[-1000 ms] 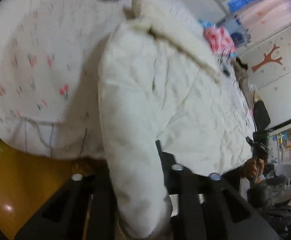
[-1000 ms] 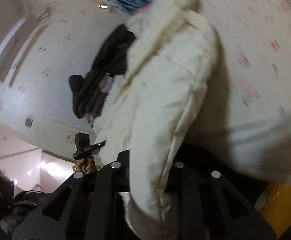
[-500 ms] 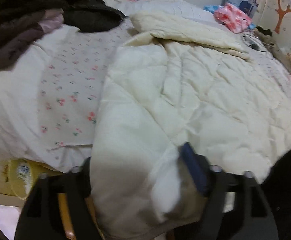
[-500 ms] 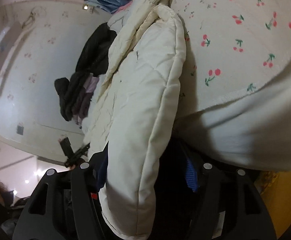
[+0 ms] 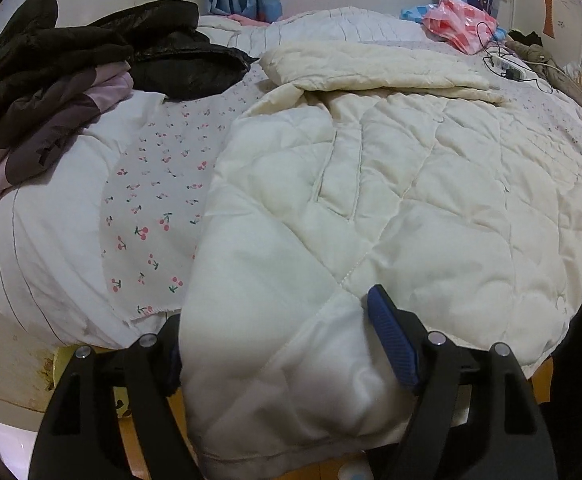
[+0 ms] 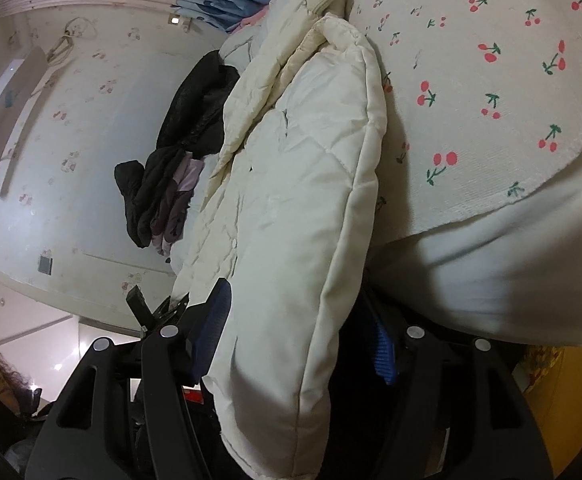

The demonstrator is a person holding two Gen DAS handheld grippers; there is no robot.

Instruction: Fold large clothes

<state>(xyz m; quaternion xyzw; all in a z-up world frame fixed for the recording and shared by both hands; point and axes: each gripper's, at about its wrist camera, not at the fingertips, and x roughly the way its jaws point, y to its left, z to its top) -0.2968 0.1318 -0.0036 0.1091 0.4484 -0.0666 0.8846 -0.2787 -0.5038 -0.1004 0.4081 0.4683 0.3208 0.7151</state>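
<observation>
The cream quilted coat (image 5: 371,184) lies spread over the bed (image 5: 43,248), its hem hanging off the near edge into both sets of fingers. The left gripper (image 5: 275,344) has its fingers set wide apart, with a thick fold of the coat's hem lying between them; the blue pad of the right-hand finger (image 5: 391,340) shows bare beside the fabric, while the other finger is mostly hidden behind the cloth. Whether either pad presses the coat cannot be told. The right gripper (image 6: 303,332) likewise stands well open, the coat's padded edge (image 6: 303,208) hanging down between its blue-lined fingers with a gap on the right side. Ahead of the left fingers and off to their left, a cherry-print sheet (image 5: 159,200) covers the bed, and beyond it lies a heap of dark clothes (image 5: 91,64). Far ahead to the right sit a pink bag (image 5: 459,20) and a cable with a charger (image 5: 507,68).
</observation>
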